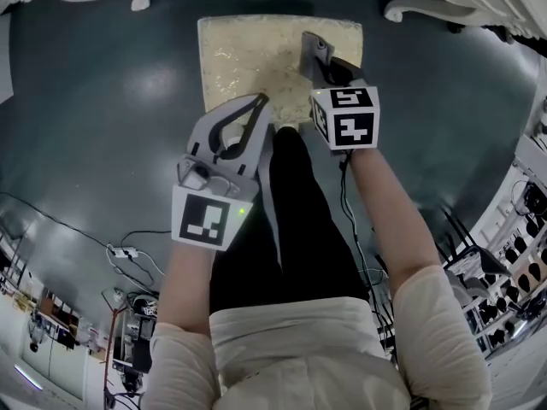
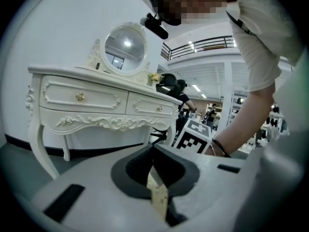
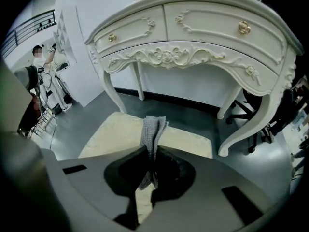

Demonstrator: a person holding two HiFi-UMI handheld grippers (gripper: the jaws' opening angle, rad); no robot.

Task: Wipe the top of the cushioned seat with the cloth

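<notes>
The cushioned seat is a cream square stool top on the dark floor, just ahead of the person's legs. My right gripper hangs over the seat's right part, shut on a folded grey cloth. In the right gripper view the cloth sticks up from between the jaws, above the seat. My left gripper hovers at the seat's near edge, its jaws closed together with nothing in them. In the left gripper view that gripper points up and sideways toward the dressing table.
A white carved dressing table stands just beyond the seat; its curved legs show at the top corners of the head view. Cables lie on the floor at left. Shelving lines the right side. An office chair sits behind the table.
</notes>
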